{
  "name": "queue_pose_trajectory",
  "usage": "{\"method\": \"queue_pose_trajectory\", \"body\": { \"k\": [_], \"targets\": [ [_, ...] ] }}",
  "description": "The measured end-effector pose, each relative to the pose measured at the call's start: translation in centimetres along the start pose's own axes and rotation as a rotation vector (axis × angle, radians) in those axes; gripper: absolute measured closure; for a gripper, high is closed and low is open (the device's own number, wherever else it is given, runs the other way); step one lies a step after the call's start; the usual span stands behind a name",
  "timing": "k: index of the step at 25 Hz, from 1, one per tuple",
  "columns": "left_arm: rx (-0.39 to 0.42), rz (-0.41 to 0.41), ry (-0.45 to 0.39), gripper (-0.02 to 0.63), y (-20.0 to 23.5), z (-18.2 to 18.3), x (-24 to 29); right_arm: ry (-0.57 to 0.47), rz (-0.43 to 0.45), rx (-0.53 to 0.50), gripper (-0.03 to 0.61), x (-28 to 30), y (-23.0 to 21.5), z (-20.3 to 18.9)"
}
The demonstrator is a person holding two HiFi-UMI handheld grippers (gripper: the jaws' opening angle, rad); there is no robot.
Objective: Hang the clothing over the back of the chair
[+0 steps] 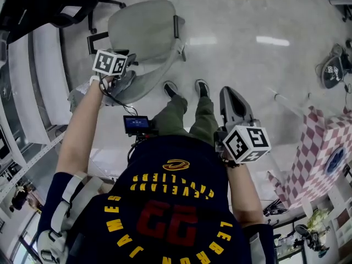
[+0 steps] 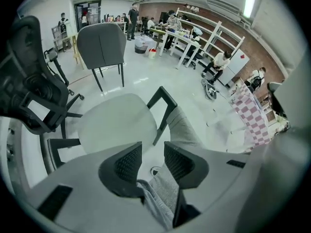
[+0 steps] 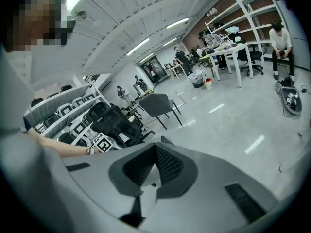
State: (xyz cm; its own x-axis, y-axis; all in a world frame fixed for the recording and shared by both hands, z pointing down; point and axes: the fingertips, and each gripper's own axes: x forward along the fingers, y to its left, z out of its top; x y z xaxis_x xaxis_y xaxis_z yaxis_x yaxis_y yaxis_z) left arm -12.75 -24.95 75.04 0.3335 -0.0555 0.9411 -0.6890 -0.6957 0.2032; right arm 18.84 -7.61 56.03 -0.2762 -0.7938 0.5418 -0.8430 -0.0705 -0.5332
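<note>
Bright ceiling strip lights [image 2: 250,1], fisheye-warped edges.

- This is a large open-plan lab or workshop hall. A bare, polished pale floor [image 1: 247,65] runs wall to wall and reflects the ceiling strip lights [image 2: 250,1].
- Tall white shelving racks [image 2: 209,25] stand along a brick wall [image 2: 252,50].
- People sit and stand around long white work tables [image 3: 226,57].
- A black mesh office chair [image 2: 26,86] and a grey side chair [image 2: 102,45] stand on the open floor.
- Wall shelves [image 3: 58,113] hold rows of gear bearing square markers.
</note>
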Motion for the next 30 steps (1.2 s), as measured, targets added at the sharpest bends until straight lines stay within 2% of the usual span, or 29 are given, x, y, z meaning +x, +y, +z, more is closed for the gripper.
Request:
{"method": "queue_pose_trajectory", "body": {
  "k": [6, 10, 18, 24, 30],
  "targets": [
    [-0.076, -0.001, -0.121, 0.489, 0.7, 0.8, -2.7, 0.008, 0.027, -0.030, 0.571, 0.7, 1.6, 0.4],
    [-0.172, -0.005, -0.265, 0.489, 0.5, 0.9, -5.7, 0.026, 0.072, -0.069, 0.571, 1.7, 2.9, 0.9],
    [-0.257, 0.002, -0.580, 0.489, -1.8, 1.1, -16.0, 0.071, 0.187, -0.166, 0.571, 4.4, 6.9, 1.9],
    [-0.295, 0.084, -0.772, 0.491, -2.6, 0.0, -24.0, 0.101, 0.286, -0.251, 0.571, 6.0, 11.1, 2.6],
    [-0.369, 0.246, -0.957, 0.494, -2.8, -2.9, -31.9, 0.115, 0.389, -0.373, 0.571, 7.0, 15.4, 2.9]
  ]
}}
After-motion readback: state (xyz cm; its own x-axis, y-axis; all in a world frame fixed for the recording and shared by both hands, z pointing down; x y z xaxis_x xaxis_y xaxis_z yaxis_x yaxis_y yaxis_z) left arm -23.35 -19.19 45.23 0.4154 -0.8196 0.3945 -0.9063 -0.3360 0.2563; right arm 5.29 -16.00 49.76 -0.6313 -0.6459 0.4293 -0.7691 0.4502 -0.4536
